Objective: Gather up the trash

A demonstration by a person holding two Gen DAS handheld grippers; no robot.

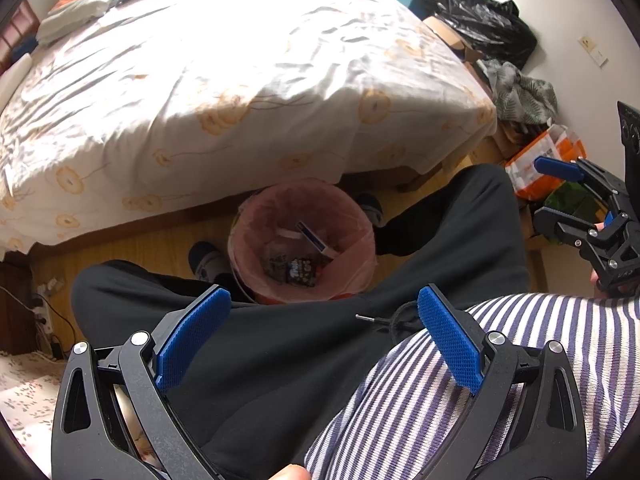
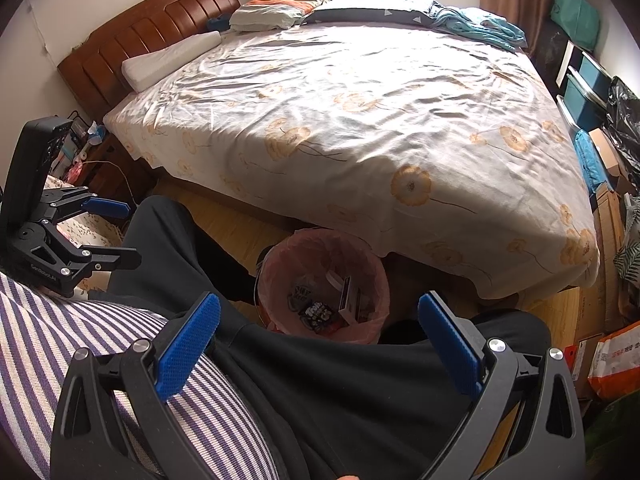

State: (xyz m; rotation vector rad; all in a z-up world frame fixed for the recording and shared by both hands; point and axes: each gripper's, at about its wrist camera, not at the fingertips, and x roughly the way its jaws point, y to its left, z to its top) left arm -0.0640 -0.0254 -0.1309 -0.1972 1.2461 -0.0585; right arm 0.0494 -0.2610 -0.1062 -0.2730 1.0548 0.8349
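Observation:
A small trash bin [image 1: 300, 216] with a pink liner stands on the wooden floor between the person's feet, at the bed's edge; it also shows in the right wrist view [image 2: 324, 248]. Inside lie snack wrappers [image 1: 298, 270] and a small box [image 1: 316, 240]; the wrappers [image 2: 316, 314] and the box [image 2: 349, 294] also show in the right wrist view. My left gripper [image 1: 324, 300] is open and empty above the person's lap, nearer than the bin. My right gripper [image 2: 320, 308] is open and empty too. Each gripper shows in the other's view, the right [image 1: 560, 188] and the left [image 2: 124, 232].
A large bed [image 2: 360, 120] with a flowered sheet fills the far side. The person's black trousers [image 1: 280, 360] and striped shirt [image 1: 480, 380] lie under both grippers. Black bags [image 1: 480, 16], boxes and an orange parcel [image 2: 612, 364] crowd the right. A power strip and cables [image 1: 44, 312] lie at the left.

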